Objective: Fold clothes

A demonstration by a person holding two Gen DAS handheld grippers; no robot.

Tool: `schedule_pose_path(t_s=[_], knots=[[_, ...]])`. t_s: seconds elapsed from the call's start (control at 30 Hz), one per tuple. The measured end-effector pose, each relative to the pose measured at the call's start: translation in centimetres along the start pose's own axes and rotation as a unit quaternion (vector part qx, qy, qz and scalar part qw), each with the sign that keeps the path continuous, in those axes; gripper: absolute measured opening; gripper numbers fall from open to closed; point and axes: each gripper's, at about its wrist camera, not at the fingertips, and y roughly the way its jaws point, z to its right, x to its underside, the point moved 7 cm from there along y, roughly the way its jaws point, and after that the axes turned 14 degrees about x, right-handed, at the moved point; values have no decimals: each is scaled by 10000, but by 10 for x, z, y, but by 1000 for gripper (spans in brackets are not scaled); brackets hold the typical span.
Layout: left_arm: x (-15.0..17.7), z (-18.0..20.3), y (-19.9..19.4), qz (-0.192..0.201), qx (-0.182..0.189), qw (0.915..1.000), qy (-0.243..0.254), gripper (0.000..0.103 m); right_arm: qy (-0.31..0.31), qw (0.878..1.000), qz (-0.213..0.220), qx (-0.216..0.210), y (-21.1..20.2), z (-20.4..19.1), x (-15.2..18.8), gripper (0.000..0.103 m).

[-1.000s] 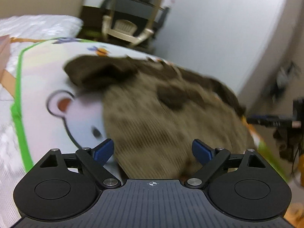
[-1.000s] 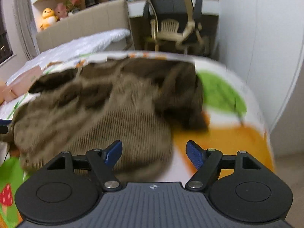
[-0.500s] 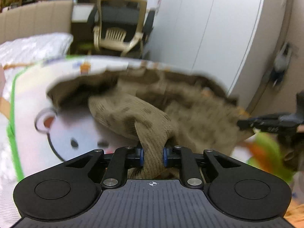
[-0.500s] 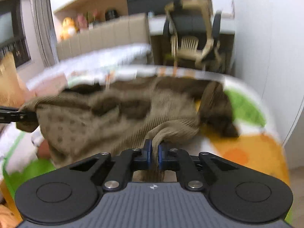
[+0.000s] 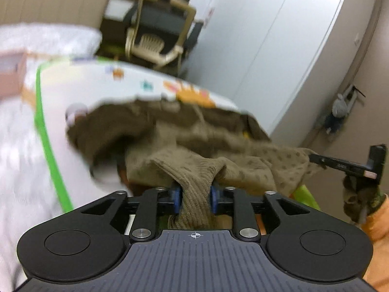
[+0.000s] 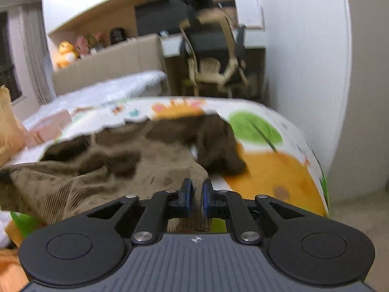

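Brown ribbed knit sweater [image 5: 194, 160] lies crumpled and unfolded on the cartoon-print play mat [image 6: 279, 170], its near hem pinched in the left gripper [image 5: 193, 198] and right gripper [image 6: 197, 198] jaws, the left having just eased wider; folding has barely begun.

Open mat on both sides, sweater heaped in the middle

The brown sweater [image 6: 102, 170] covers the middle of the play mat [image 6: 279, 170]. A chair [image 6: 214, 70] and wall [image 6: 304, 60] stand beyond.

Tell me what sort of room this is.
Most likely a bedroom with a study corner: a bed with a padded headboard, a desk chair, and a soft toy on the ledge.
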Motion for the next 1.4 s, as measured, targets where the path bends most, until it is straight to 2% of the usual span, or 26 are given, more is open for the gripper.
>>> schedule_pose_path(t_s=[0.07,0.13,0.2,0.27,0.3,0.33,0.37,0.5,0.63,0.7,0.73,0.77,0.8,0.87,0.97,1.07,1.13,1.2,1.23,1.27,1.3,1.37,1.4], knots=[[11,-2,-2,-107,2,9999,-67,37,109,9998,-69,118,1,11,7,13],[8,-3,-4,-94,-46,9999,-48,44,185,9996,-35,206,2,17,4,13],[-2,-3,-5,9,-90,10000,13,58,187,9995,54,246,3,16,-2,27],[-14,1,-4,137,-113,9997,162,66,97,9996,137,241,6,11,-9,37],[-20,4,-3,201,-125,9994,237,75,46,9996,162,220,8,7,-12,38],[-27,5,-2,257,-165,9990,317,79,-2,9997,164,175,14,2,-15,38],[-35,3,2,295,-267,9984,407,83,-46,9998,155,124,21,-5,-19,39],[-65,-6,21,349,-773,9930,825,88,-250,9996,90,-95,53,-35,-35,43],[-75,-36,73,-65,-1620,9763,1432,89,-547,9979,36,-355,86,-75,-50,50],[-74,-55,99,-305,-1952,9671,1604,85,-734,9962,27,-473,99,-96,-54,60],[-73,-65,109,-384,-2064,9640,1632,83,-856,9950,25,-523,104,-106,-55,63],[-72,-73,115,-409,-2166,9611,1662,69,-1008,9933,25,-567,110,-116,-55,65],[-72,-80,118,-405,-2278,9578,1704,41,-1142,9918,20,-568,116,-123,-55,65],[-78,-96,111,-254,-2557,9496,1793,21,-1371,9894,2,-479,128,-131,-53,66],[-92,-129,77,112,-3013,9407,1554,13,-1662,9855,-26,-328,146,-141,-52,66],[-102,-170,36,358,-3641,9225,1228,13,-1561,9875,48,-199,158,-139,-69,66],[-102,-191,7,489,-3961,9127,877,20,-1533,9878,163,-205,162,-141,-85,66],[-100,-204,-18,628,-4178,9048,528,31,-1604,9867,156,-235,170,-150,-97,66],[-98,-205,-27,732,-4161,9057,356,37,-1622,9864,102,-260,177,-156,-103,66],[-95,-206,-37,836,-4141,9062,183,51,-1641,9860,47,-285,184,-163,-108,66],[-93,-206,-46,940,-4120,9063,11,59,-1637,9859,-23,-336,191,-170,-112,66],[-88,-206,-63,1138,-4024,9078,-312,63,-1580,9860,-203,-496,207,-188,-116,65],[-86,-200,-64,1211,-3832,9148,-408,68,-1614,9853,-252,-505,216,-198,-116,63]])
